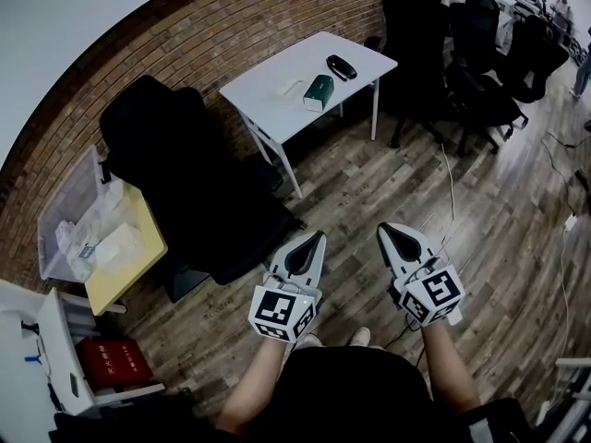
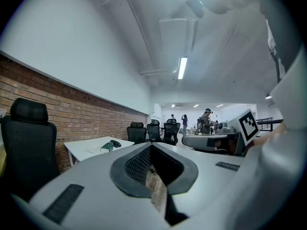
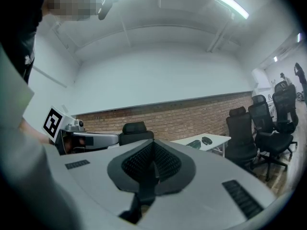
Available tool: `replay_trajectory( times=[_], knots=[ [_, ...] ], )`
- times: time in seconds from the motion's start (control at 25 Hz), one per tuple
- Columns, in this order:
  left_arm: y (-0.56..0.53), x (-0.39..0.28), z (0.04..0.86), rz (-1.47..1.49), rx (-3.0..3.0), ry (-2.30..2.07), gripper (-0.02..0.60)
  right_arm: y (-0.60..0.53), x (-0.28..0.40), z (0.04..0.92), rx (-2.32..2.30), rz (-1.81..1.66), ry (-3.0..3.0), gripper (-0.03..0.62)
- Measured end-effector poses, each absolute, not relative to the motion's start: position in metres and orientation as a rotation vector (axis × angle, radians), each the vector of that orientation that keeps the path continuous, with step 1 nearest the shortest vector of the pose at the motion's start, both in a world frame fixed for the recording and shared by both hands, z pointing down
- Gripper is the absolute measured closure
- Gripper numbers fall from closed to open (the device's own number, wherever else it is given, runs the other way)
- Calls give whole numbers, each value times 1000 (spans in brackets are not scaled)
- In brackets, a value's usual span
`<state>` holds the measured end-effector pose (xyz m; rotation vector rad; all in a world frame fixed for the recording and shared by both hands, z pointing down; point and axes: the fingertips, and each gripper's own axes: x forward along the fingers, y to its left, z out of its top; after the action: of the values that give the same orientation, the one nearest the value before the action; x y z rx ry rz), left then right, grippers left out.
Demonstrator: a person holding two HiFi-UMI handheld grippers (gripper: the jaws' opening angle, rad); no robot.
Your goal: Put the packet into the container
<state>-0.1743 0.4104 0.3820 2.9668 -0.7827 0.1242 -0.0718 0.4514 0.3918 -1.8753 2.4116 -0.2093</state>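
A green packet (image 1: 319, 91) lies on the white table (image 1: 268, 86) by the brick wall, next to a black object (image 1: 341, 66). A clear plastic container (image 1: 72, 212) stands on a small yellow table (image 1: 129, 264) at the far left. My left gripper (image 1: 319, 235) and right gripper (image 1: 382, 228) hover side by side over the wooden floor, well short of the white table. Both point level toward it, jaws shut, with nothing held. The left gripper view shows the packet (image 2: 106, 147) small and far off. In the right gripper view the white table (image 3: 204, 141) lies ahead to the right.
A large black office chair (image 1: 185, 169) stands between the two tables. Several more black chairs (image 1: 462, 53) crowd the back right. Cables (image 1: 561, 257) run over the floor at the right. A red box (image 1: 111, 363) sits low at the left. People stand far down the room.
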Motion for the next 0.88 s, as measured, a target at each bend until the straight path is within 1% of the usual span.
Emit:
replay_trajectory(
  times=[0.24, 0.6, 0.88],
  knots=[
    [418, -155, 386, 149, 2967, -823, 584, 453, -52, 397, -1864, -199, 2450, 589],
    [410, -148, 389, 206, 2969, -861, 584, 443, -46, 397, -1831, -197, 2456, 589],
    [388, -143, 391, 195, 2981, -848, 584, 421, -41, 399, -1840, -176, 2459, 589]
  ],
)
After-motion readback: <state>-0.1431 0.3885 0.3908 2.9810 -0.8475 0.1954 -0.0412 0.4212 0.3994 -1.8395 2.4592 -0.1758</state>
